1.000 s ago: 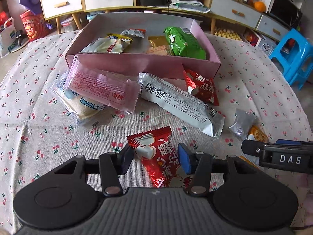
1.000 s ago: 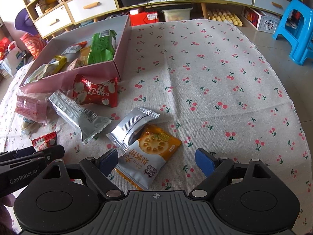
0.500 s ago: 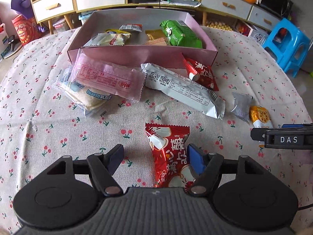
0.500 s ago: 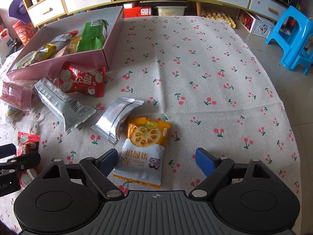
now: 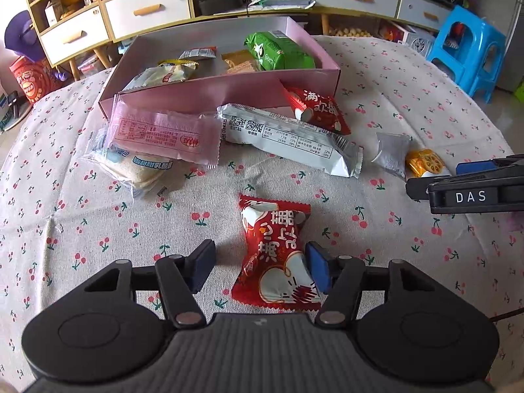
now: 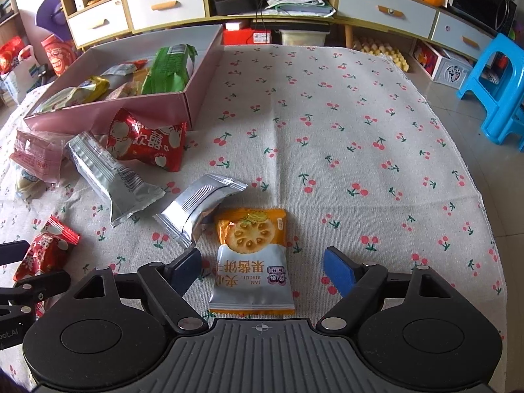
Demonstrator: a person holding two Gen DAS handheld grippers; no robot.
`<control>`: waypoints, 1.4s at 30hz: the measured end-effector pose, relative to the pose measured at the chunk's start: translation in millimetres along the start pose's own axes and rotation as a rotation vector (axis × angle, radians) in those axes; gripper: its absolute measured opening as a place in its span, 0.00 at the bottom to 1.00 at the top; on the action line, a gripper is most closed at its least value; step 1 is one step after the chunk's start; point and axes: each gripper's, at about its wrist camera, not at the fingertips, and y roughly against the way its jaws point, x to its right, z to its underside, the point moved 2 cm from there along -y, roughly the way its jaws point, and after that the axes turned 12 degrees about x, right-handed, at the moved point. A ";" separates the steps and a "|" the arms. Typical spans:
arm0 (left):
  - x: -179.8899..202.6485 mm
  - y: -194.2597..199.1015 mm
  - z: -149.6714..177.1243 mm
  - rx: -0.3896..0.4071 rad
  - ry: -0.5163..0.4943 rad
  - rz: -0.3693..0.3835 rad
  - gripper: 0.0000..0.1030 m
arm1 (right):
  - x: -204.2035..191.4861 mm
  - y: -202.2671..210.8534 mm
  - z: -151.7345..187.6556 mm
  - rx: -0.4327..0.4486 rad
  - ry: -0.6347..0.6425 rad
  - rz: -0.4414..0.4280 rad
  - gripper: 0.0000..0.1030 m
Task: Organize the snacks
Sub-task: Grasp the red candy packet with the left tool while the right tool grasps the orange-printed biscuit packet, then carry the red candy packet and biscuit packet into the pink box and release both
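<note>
A pink box [image 5: 222,90] at the back of the cherry-print table holds several snack packs; it also shows in the right wrist view [image 6: 108,114]. My left gripper [image 5: 260,270] is open with a red snack pack [image 5: 276,252] lying between its fingers, touching the right pad. My right gripper [image 6: 262,270] is open, straddling an orange and white jam biscuit pack [image 6: 252,258] on the cloth. Loose packs lie before the box: a pink one [image 5: 163,134], a long silver one [image 5: 288,139], a second red one [image 5: 316,109] and a small silver one [image 6: 199,206].
A clear-wrapped white cake [image 5: 137,167] lies under the pink pack. Blue plastic stools [image 6: 497,88] stand right of the table. A low cabinet with drawers [image 6: 386,9] runs along the back. My right gripper shows at the right edge of the left wrist view [image 5: 475,190].
My left gripper has opened wider and let go of the red pack, which now lies upright between the fingers. My right gripper has moved forward so the biscuit pack sits centred between its fingers.
</note>
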 end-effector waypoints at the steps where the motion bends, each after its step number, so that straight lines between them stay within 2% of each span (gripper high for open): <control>1: 0.0 0.2 0.2 0.003 -0.009 0.001 0.53 | -1.0 0.5 -0.9 0.002 0.006 -0.011 0.74; 3: 0.4 0.5 0.5 0.009 -0.028 0.004 0.50 | -3.2 2.1 -1.3 0.007 0.020 -0.028 0.68; 6: -0.2 1.4 0.8 0.016 -0.046 0.008 0.43 | -8.9 4.8 -1.2 0.014 0.046 -0.054 0.53; 8: -1.5 2.6 1.5 0.019 -0.051 0.017 0.43 | -12.4 6.7 -1.3 0.016 0.054 -0.059 0.40; 12: -5.0 5.3 2.0 0.022 -0.059 0.031 0.32 | -17.3 8.9 -1.8 -0.001 0.064 -0.046 0.38; 21: -25.2 14.6 1.6 -0.002 0.025 0.080 0.31 | -20.0 21.6 -1.6 -0.054 0.038 -0.053 0.38; 33: -35.8 32.0 -17.4 0.050 0.059 0.089 0.31 | -18.9 49.0 -26.7 0.008 -0.027 -0.094 0.38; 42: -40.9 32.3 -35.8 0.089 0.089 0.078 0.31 | -27.8 49.9 -48.8 0.039 -0.052 -0.120 0.38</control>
